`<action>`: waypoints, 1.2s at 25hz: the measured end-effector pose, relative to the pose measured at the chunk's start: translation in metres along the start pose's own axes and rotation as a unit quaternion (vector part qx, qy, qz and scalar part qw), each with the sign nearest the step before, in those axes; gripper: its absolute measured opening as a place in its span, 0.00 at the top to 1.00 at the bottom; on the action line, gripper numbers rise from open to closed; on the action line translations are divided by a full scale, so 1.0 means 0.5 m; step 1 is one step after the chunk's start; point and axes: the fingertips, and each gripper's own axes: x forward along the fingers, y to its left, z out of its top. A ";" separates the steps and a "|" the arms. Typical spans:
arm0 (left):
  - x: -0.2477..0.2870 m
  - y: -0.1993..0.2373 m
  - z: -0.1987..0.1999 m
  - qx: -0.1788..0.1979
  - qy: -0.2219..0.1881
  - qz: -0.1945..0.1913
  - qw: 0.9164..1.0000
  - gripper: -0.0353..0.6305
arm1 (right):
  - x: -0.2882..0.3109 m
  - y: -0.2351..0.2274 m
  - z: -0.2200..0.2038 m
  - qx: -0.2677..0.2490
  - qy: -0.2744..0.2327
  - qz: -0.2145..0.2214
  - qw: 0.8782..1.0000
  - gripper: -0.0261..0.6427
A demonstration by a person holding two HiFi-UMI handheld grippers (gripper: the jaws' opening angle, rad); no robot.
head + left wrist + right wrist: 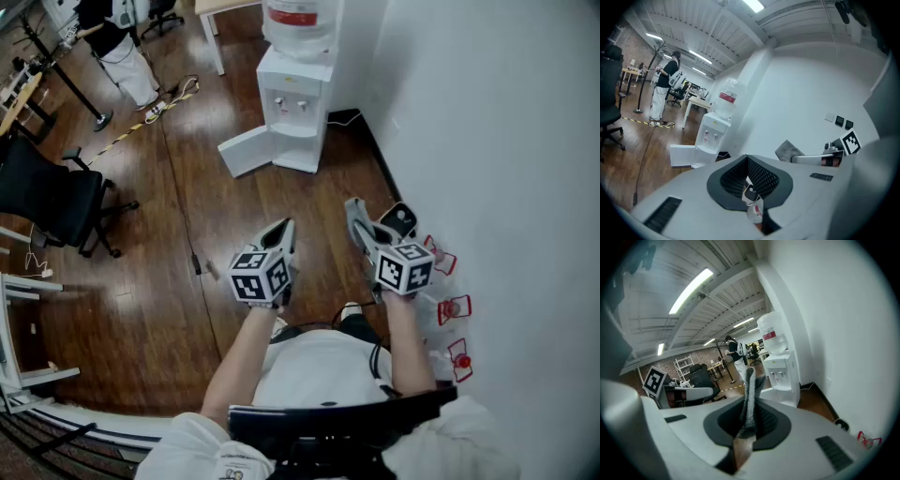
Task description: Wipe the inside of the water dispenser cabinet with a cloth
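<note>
Grippers: two. The left gripper has its jaws pressed together on nothing. The right gripper pinches the one grey fuzzy cloth, which stands upright out of its jaws.
Dispenser: one white floor-standing water dispenser with a clear bottle on top. Its white cabinet door is swung open. It stands well apart from both grippers, against the wall.
View differences: the cloth is plain in both gripper views and hard to pick out in the head view. Only the head view shows three small red-and-clear items along the wall.
Room: dark wood plank floor, white wall, one black office chair, one person in the background.
</note>
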 end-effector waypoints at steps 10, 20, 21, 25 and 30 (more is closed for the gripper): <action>-0.051 0.137 0.030 0.007 0.014 -0.004 1.000 0.97 | 0.097 0.093 -0.015 0.010 0.001 -0.018 1.000 0.92; 0.034 0.213 0.062 -0.003 0.026 -0.005 1.000 0.97 | 0.211 0.058 0.011 0.021 0.013 -0.016 1.000 0.92; 0.052 0.218 0.066 -0.003 0.027 -0.004 1.000 0.97 | 0.227 0.045 0.016 0.024 0.013 -0.014 1.000 0.92; 0.160 0.262 0.105 0.000 0.036 0.001 0.999 0.97 | 0.328 -0.026 0.059 0.040 0.017 -0.007 0.999 0.92; 0.322 0.345 0.161 -0.013 0.060 0.032 0.998 0.97 | 0.481 -0.118 0.138 0.047 0.044 0.016 0.998 0.92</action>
